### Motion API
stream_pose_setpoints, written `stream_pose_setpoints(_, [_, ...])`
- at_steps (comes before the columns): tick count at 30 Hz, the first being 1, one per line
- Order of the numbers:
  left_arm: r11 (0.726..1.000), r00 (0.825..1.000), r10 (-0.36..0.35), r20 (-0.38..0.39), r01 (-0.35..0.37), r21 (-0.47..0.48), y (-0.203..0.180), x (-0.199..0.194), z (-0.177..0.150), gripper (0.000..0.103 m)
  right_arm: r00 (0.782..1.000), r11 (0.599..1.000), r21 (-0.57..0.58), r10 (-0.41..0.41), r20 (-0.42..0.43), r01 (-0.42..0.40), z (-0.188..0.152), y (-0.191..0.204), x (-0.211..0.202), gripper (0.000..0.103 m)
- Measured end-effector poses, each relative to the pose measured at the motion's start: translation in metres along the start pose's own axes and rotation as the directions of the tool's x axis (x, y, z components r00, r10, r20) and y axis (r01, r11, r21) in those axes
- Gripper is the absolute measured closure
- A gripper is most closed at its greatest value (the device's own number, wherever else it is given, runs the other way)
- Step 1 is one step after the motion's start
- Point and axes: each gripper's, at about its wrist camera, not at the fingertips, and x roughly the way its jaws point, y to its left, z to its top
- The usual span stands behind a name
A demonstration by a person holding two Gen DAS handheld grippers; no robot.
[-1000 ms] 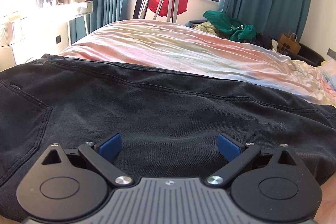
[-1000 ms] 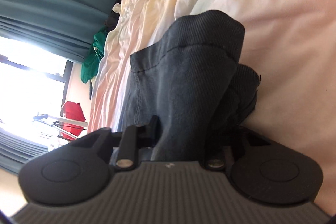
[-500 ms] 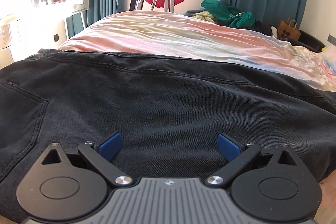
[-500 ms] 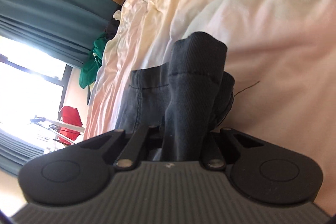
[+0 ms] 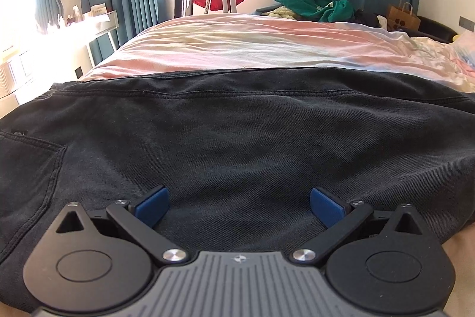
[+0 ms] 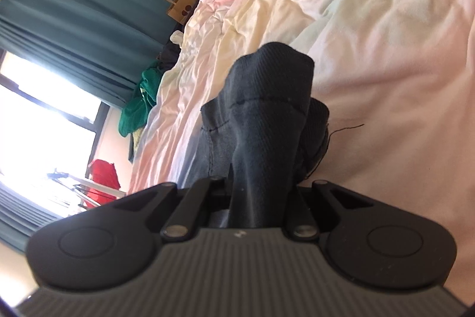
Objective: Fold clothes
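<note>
Hem pinched, fold beginning

Jaws of the right gripper (image 6: 261, 183), wider a second earlier, had clamped a bunched trouser-leg end (image 6: 267, 115) at frame centre, readying a fold. The left gripper (image 5: 237, 205) hovered open over dark, flat jeans (image 5: 237, 138) spread across the pastel bedsheet (image 5: 252, 40).

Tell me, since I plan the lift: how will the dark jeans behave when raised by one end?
The dark jeans will likely sag, since they bunch limply in the shut right gripper. Probably heavyish: thick, seamed denim. Slipping seems unlikely on the wrinkled bedsheet.
</note>
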Motion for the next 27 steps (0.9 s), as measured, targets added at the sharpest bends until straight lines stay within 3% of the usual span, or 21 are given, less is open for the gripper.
stream_pose_setpoints(3, [1.0,1.0,-0.01,-0.007,0.01,-0.007,0.003,0.003,0.001,0.001,1.0,1.0,0.01,0.012,0.009,-0.013,0.0,0.002,-0.005,0.093])
stream_pose_setpoints(8, [1.0,1.0,-0.012,-0.007,0.012,0.0,0.003,0.004,0.0,0.0,0.999,0.997,-0.079,0.021,0.027,-0.019,0.0,0.018,-0.009,0.093])
stream_pose_setpoints(18, [1.0,1.0,-0.022,-0.012,0.022,0.023,0.002,0.01,-0.001,0.0,0.992,0.981,-0.168,0.109,0.057,-0.098,0.001,0.044,-0.021,0.093])
stream_pose_setpoints(27, [0.999,0.999,-0.033,0.005,0.033,0.034,0.004,0.014,-0.005,0.0,0.978,0.911,-0.379,0.201,0.056,-0.166,-0.01,0.099,-0.044,0.093])
